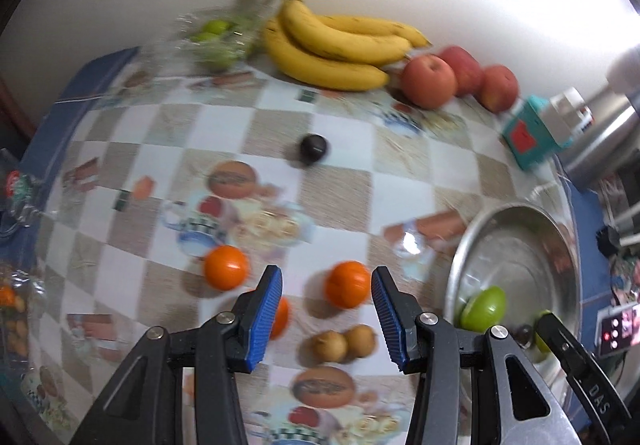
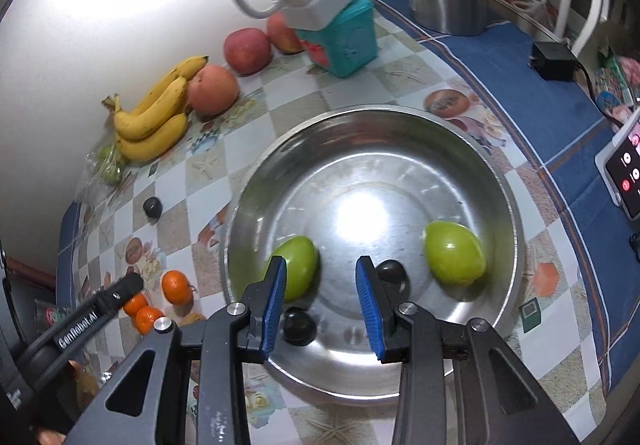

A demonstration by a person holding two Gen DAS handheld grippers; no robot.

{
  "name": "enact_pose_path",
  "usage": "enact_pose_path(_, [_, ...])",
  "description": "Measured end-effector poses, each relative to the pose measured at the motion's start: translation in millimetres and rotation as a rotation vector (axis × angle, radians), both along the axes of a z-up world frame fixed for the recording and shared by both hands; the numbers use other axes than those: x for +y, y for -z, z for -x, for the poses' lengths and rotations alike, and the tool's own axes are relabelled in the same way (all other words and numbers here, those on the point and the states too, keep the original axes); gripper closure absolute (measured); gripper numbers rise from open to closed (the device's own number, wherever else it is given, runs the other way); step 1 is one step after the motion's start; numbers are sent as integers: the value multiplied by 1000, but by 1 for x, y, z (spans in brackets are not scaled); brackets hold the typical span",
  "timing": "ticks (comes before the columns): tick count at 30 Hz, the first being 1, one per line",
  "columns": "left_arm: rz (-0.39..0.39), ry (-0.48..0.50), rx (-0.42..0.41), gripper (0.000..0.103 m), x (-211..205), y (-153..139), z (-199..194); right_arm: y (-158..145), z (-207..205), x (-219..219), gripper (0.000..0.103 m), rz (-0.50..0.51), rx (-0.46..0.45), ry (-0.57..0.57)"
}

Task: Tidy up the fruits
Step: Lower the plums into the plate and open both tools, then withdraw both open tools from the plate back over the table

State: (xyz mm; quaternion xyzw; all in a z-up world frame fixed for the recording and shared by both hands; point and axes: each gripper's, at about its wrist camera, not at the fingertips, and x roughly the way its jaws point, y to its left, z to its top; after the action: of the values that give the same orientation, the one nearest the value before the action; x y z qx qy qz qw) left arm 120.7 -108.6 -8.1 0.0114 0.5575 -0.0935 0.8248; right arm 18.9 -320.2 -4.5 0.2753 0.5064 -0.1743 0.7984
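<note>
Blue-padded jaws of the left tool stand apart with nothing pinched, above two small brown fruits and an orange lying on the checkered surface. Two more oranges lie just to its left. The right tool is likewise spread and empty, low over the steel bowl, which holds two green fruits and two dark round ones. Farther out, another dark fruit sits alone mid-surface. At the wall lie bananas, three red apples and a clear bag of green fruit.
</note>
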Motion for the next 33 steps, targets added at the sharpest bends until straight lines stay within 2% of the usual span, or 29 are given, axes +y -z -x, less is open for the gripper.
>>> enact_pose_path(2, [-14, -18, -15, 48, 7, -2, -1, -2, -3, 6, 66, 5, -2, -19])
enact_pose_path(9, [-24, -38, -35, 48, 18, -7, -2, -5, -10, 19, 66, 21, -6, -55])
enact_pose_path(11, [-25, -37, -33, 42, 17, -7, -1, -4, -11, 20, 66, 26, 0, -56])
enact_pose_path(13, [-31, -36, -26, 34, 16, -5, -1, -3, -11, 20, 60, 35, 9, -56])
enact_pose_path(15, [-39, -41, -18, 26, 16, -2, -1, -2, -12, 20, 49, 48, 18, -54])
enact_pose_path(17, [-53, -45, -7, 18, 16, 2, -1, 0, -12, 20, 48, 60, 26, -51])
enact_pose_path(19, [-64, -51, -1, 15, 16, 5, -1, 3, -13, 19, 44, 62, 38, -51])
enact_pose_path(20, [-70, -57, 2, 12, 17, 7, -2, 4, -13, 19, 36, 63, 44, -52])
enact_pose_path(21, [-72, -62, 4, 11, 17, 8, -2, 6, -13, 19, 34, 67, 50, -52])
enact_pose_path(23, [-83, -71, 7, 6, 19, 10, -2, 8, -14, 19, 34, 73, 58, -55])
enact_pose_path(26, [-101, -76, 4, 4, 19, 12, -3, 11, -14, 20, 33, 78, 67, -59])
enact_pose_path(29, [-106, -76, 0, 3, 19, 13, -3, 12, -15, 20, 23, 85, 76, -60])
enact_pose_path(33, [-109, -72, -12, 0, 19, 12, -2, 12, -15, 21, 22, 92, 73, -67])
